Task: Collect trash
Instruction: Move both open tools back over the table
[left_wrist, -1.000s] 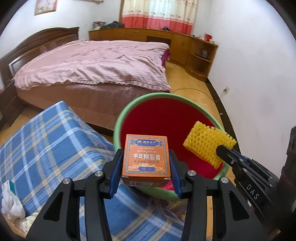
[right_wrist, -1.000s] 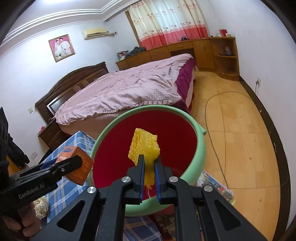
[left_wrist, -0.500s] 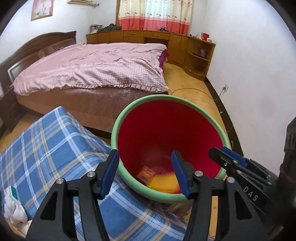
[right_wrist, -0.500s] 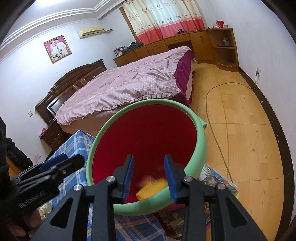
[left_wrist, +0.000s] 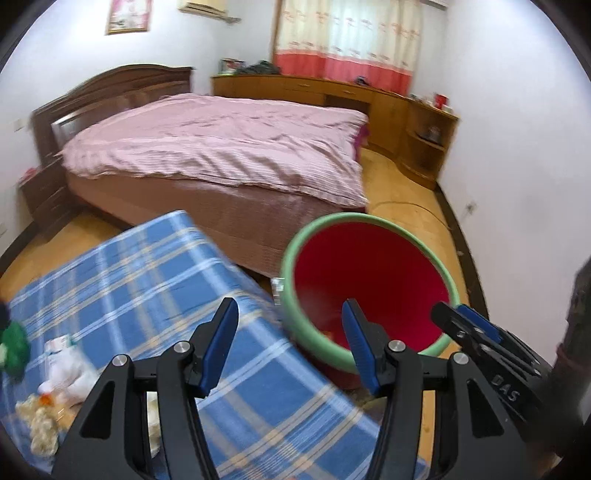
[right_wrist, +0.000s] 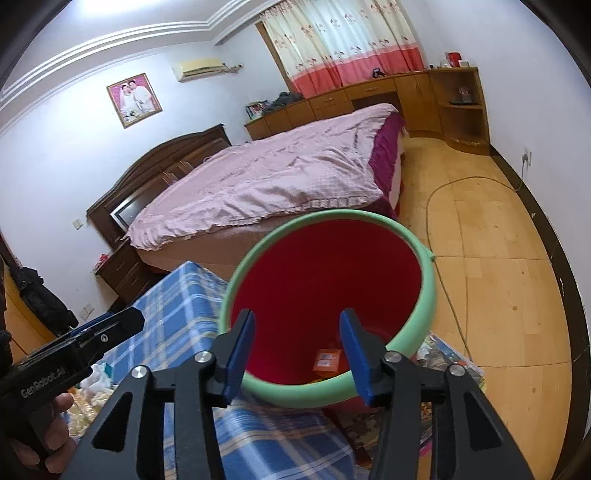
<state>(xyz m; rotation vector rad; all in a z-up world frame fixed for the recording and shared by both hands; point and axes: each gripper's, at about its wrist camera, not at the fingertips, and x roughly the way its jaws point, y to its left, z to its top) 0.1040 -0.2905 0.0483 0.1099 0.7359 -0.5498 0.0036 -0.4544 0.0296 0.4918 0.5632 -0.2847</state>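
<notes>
A red bucket with a green rim (left_wrist: 369, 218) (right_wrist: 332, 214) stands beside a table under a blue plaid cloth (left_wrist: 147, 288). An orange box (right_wrist: 327, 360) lies at the bottom of the bucket. My left gripper (left_wrist: 290, 314) is open and holds nothing; it hangs over the table edge by the bucket's near rim. My right gripper (right_wrist: 297, 319) hovers above the bucket's near rim, its jaws opening with nothing between them. Crumpled white paper (left_wrist: 62, 365) and beige scraps (left_wrist: 37, 417) lie on the cloth at the left.
A green object (left_wrist: 13, 347) sits at the table's far left edge. A bed with a pink cover (left_wrist: 221, 147) stands behind the table and bucket. A cable (right_wrist: 443, 229) runs over the wooden floor at the right. A hand (right_wrist: 55, 424) holds the left gripper.
Both grippers opened: the orange box and the yellow foam net dropped into the bucket. The left gripper then swung left and up, back over the plaid table.
</notes>
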